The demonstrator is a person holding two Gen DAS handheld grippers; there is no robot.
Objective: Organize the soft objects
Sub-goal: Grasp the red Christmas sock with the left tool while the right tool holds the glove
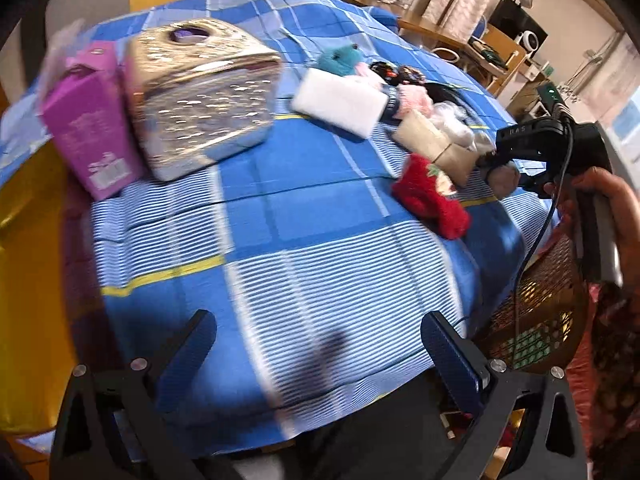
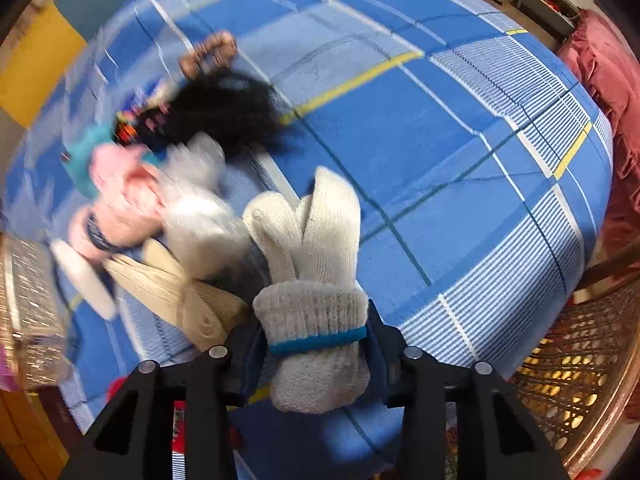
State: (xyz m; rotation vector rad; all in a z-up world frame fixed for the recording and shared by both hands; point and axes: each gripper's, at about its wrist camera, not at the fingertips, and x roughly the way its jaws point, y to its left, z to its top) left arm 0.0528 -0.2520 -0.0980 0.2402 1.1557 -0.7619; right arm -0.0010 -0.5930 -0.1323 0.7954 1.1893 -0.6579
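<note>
Gloves [image 2: 316,280], a cream knitted pair bundled at the cuff with a blue band [image 2: 318,342], sit clamped between the fingers of the right gripper [image 2: 316,344], whose pads press the cuff from both sides. That gripper points steeply down over the blue checked bed [image 2: 460,140], at the near edge of a heap of soft things: a beige cloth [image 2: 176,284], a white fluffy piece [image 2: 196,208], a pink item [image 2: 120,184] and a black furry one [image 2: 224,108]. To the right of the heap the bedcover lies open up to its edge, where a wicker basket [image 2: 572,368] stands close by. The left gripper [image 1: 320,356] hangs over bare bedcover, its fingers spread wide with nothing between them. Beyond it lie a red fuzzy item [image 1: 432,200], a glittery gold bag [image 1: 204,96] and a purple box [image 1: 88,120].
</note>
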